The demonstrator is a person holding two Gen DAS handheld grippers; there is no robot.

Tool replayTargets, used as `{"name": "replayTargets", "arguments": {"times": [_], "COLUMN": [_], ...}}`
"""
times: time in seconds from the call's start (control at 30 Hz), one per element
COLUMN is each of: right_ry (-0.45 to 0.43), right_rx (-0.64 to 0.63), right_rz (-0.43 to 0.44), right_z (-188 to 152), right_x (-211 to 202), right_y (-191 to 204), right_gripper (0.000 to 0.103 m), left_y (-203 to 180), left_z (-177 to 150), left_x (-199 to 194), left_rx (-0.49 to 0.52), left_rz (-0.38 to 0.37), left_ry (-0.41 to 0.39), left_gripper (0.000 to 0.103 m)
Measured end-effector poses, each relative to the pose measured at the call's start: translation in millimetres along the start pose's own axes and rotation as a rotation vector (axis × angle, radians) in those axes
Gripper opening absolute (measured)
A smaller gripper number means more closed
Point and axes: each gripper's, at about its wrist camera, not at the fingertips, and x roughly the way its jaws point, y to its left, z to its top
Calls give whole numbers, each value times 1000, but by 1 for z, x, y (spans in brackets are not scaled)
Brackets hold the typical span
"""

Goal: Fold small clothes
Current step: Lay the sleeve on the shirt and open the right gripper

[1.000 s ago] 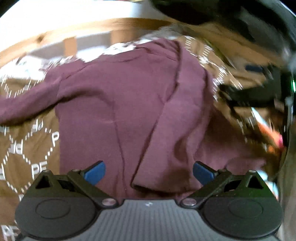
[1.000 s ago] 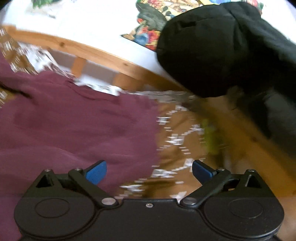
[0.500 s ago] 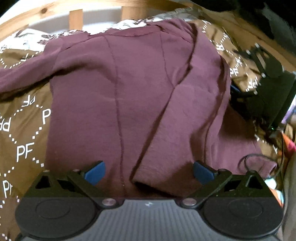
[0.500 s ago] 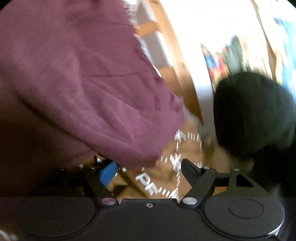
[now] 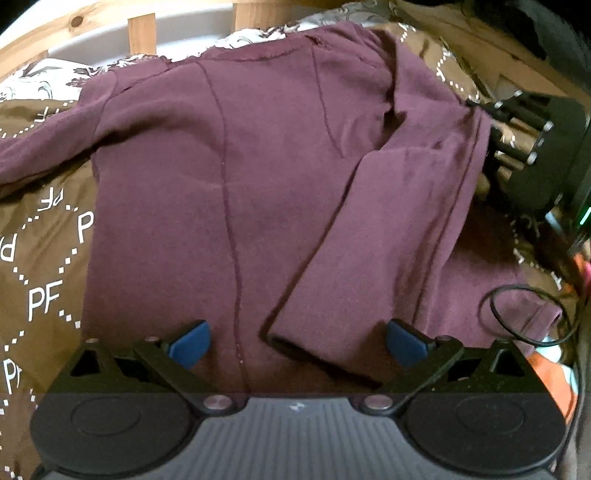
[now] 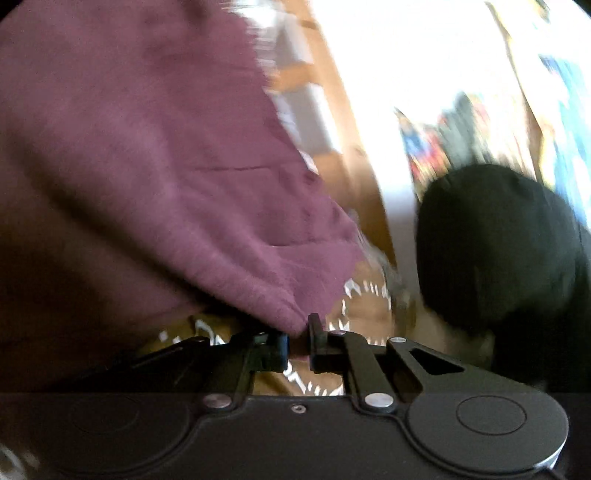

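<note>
A maroon long-sleeved top [image 5: 240,177] lies spread on a brown patterned bedcover [image 5: 44,266]. Its right sleeve [image 5: 369,258] is folded over the body, with the cuff near the lower middle. Its left sleeve stretches out to the left. My left gripper [image 5: 297,341] is open and empty, hovering over the hem. My right gripper [image 6: 298,345] is shut on the top's right edge [image 6: 280,306] and lifts it off the cover. It also shows at the right in the left wrist view [image 5: 532,144].
A wooden bed rail [image 5: 140,29] and a white wall run along the far side. A black bundle [image 6: 495,251] sits at the right. A thin black cable loop [image 5: 524,317] lies by the top's lower right corner.
My right gripper has closed on the top's right edge and raised it. My left gripper has stayed open and drawn slightly closer over the hem.
</note>
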Motion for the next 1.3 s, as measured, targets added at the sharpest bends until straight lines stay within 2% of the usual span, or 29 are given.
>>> {"name": "replayTargets", "arguments": {"times": [0.1,0.13,0.17,0.2,0.23,0.27,0.4,0.43,0.47,0.53,0.6,0.67,0.7,0.77,0.8,0.87,0.93,0.97,1.07,1.13,1.23,1.3], "right_ry": [98,122,129,120,108,91,24,-5,-21,-26,-15,-11,-12,-24,-32,-28,0,18,81,103,157,207], "right_rx": [378,480,514,478,402,302,-81,-173,-238,-307,-324,-335,-339,-343,-349,-330,-210,-85,399,651,870,893], "right_rz": [92,130,149,134,105,78,-20,-58,-86,-106,-108,-97,-92,-79,-72,-58,-42,-19,60,97,121,150], "right_z": [5,5,5,6,7,8,3,2,-1,-5,-8,-13,-15,-15,-15,-13,-9,-5,5,5,-3,-10], "right_x": [2,4,6,6,5,4,-3,-2,0,5,5,6,7,7,7,1,-2,-1,-2,-4,-1,5], "right_y": [-36,-44,-47,-43,-36,-25,19,27,33,35,33,31,31,32,32,36,27,15,-32,-53,-68,-67], "right_gripper": [11,12,20,24,34,39,45,51,58,61,57,41,37,12,8,8,8,7,7,7,8,11], "left_y": [-2,-3,-3,-4,-3,-4,-4,-5,-5,-4,-4,-4,-3,-2,-1,-2,-4,-4,-6,-6,-4,-4], "left_z": [-1,-2,-2,-2,-2,-2,-3,-3,-3,-3,-2,-2,-1,-2,-2,-3,-3,-4,-5,-5,-5,-5], "left_x": [1,1,0,-1,0,-1,-1,-1,-1,-1,0,0,0,0,0,0,0,0,0,0,-1,1], "left_rx": [15,19,20,21,21,21,26,25,25,23,20,13,7,-1,-4,2,12,18,26,26,19,21], "left_rz": [12,15,17,18,19,20,24,25,24,22,21,19,17,16,15,15,19,20,24,22,17,19], "left_ry": [5,6,6,6,6,7,6,6,6,6,7,2,-3,-5,-3,0,-2,-4,-5,-8,-10,-6], "left_gripper": [102,102,102,102,102,102,102,102,102,102,102,102,102,102,102,102,102,102,102,102,102,102]}}
